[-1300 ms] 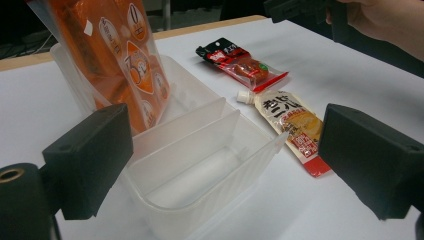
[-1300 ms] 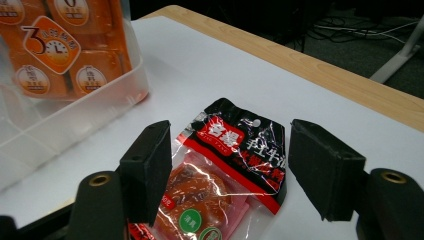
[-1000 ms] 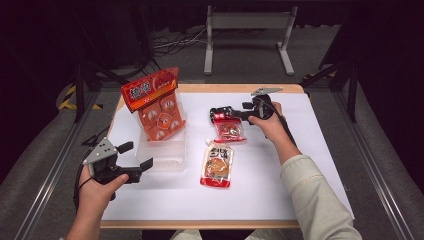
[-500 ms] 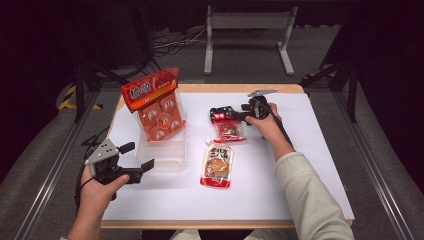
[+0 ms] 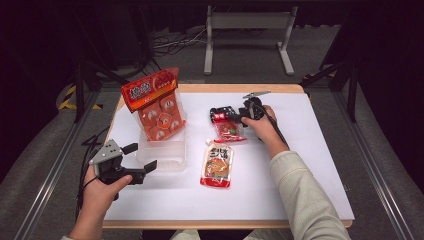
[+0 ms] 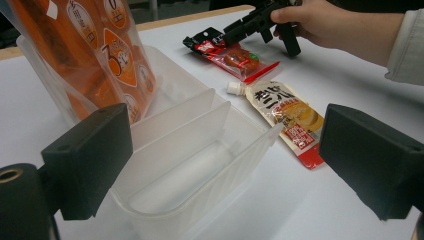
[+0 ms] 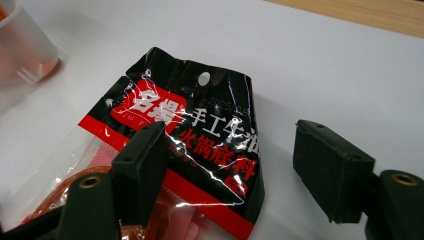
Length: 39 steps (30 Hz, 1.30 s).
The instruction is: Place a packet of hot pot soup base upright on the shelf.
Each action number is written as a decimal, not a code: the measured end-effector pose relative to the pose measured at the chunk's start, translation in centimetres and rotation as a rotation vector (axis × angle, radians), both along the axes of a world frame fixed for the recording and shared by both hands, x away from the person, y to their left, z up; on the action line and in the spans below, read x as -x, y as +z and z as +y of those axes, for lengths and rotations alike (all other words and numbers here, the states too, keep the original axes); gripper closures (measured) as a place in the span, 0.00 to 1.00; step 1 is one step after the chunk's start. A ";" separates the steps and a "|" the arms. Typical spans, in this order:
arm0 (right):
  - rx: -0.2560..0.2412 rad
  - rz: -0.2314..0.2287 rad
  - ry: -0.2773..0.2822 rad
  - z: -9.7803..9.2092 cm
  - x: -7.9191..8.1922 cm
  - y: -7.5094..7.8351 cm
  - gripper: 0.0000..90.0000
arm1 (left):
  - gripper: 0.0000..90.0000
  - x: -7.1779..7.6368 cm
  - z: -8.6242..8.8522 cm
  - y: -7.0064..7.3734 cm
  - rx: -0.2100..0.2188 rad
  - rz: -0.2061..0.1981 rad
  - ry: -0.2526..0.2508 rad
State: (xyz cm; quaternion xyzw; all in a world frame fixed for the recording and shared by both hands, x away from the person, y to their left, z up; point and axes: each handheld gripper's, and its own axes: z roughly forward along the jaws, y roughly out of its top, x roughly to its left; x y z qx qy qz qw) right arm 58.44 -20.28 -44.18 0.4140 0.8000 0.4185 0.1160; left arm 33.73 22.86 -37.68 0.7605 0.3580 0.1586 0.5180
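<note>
A red packet with a black top lies flat on the white table. My right gripper stands open at that black top, one jaw over the packet and the other over bare table beside it. In the high view the right gripper meets the packet at its far end. A spouted pouch lies just in front of the packet. A tall orange snack bag stands in a clear divided container. My left gripper is open, just left of the container and holding nothing.
In the left gripper view the container's near wall lies between the jaws' line of sight, with the pouch to its right. The table's wooden far edge runs behind the packet. Metal frame rails flank the table.
The right hand has shifted slightly left toward the packet's black top. The left gripper has stayed where it was.
</note>
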 end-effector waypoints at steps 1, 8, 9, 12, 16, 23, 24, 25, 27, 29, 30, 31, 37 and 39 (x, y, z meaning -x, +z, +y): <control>-0.004 0.008 -0.002 0.0 -0.1 -0.1 0.33 | 0.09 0.0 0.0 -0.1 0.004 -0.001 -0.002; 0.016 0.028 -0.012 0.4 -0.3 -0.1 0.35 | 0.09 -0.2 -0.1 -0.1 -0.004 -0.004 -0.007; 0.029 0.028 -0.009 0.5 -0.3 0.0 0.37 | 0.09 -0.2 -0.1 -0.1 -0.006 -0.004 -0.009; 0.051 0.038 0.015 0.9 -0.1 0.2 0.51 | 0.09 -0.2 -0.4 -0.2 -0.009 -0.003 -0.017; 0.098 0.020 0.026 1.2 0.2 0.3 0.64 | 0.09 -0.2 -0.7 -0.3 -0.013 -0.001 -0.026; 0.134 0.034 0.054 1.1 0.5 0.7 0.94 | 0.09 -0.2 -0.6 -0.2 -0.007 0.001 -0.023; 0.144 0.035 0.060 1.2 0.6 0.8 0.95 | 0.09 -0.2 -0.6 -0.2 -0.006 0.003 -0.021; 0.151 0.032 0.062 1.2 0.6 0.8 0.96 | 0.09 -0.2 -0.6 -0.2 -0.006 0.002 -0.022; 0.152 0.045 0.060 1.2 0.7 1.0 0.96 | 0.09 -0.3 -0.6 -0.3 -0.012 0.000 -0.027; 0.139 0.050 0.060 1.0 0.8 1.2 0.96 | 0.09 -0.3 -0.7 -0.3 -0.014 0.001 -0.027; 0.127 0.053 0.058 0.8 0.9 1.4 0.97 | 0.09 -0.3 -0.7 -0.4 -0.010 0.007 -0.024; 0.120 0.056 0.057 0.6 0.9 1.5 0.97 | 0.09 -0.4 -0.8 -0.4 -0.014 0.005 -0.028; 0.092 0.023 0.064 -0.3 1.8 3.0 0.99 | 0.09 -0.5 -1.1 -0.4 -0.011 0.018 -0.031; 0.087 0.020 0.066 -0.4 1.9 3.1 0.99 | 0.09 -0.7 -1.1 -0.4 -0.018 0.011 -0.032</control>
